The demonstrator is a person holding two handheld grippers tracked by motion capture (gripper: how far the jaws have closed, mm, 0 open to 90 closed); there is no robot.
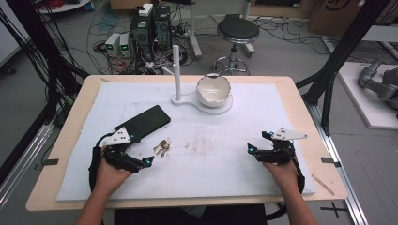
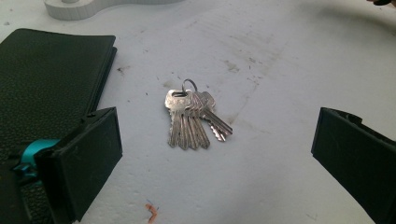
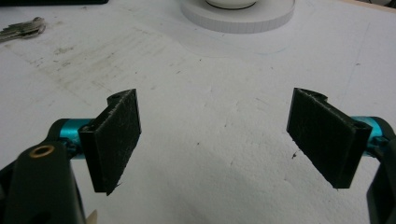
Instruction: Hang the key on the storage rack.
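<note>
My left tongs were released, the two jaws standing wide apart, and they pointed at the bunch of keys a little left of the middle of the high view. In the left gripper view the keys lay flat on the white worktop in the centre of the frame, between my jaws but farther ahead, so nothing touched them yet. The black wallet lay just beside them, toward the upper left, apart from the keys.

My right tongs were released too, grasping nothing, and rested in the lower right of the high view, well apart from the keys. In the right gripper view there was bare worktop between the jaws, and the keys showed small in the upper left corner.

The white bowl stood on its white stand near the top centre.

I judged the work as hardly begun: the keys were not yet picked up. What was left was to bring the left tongs forward around them, close, and lift.
</note>
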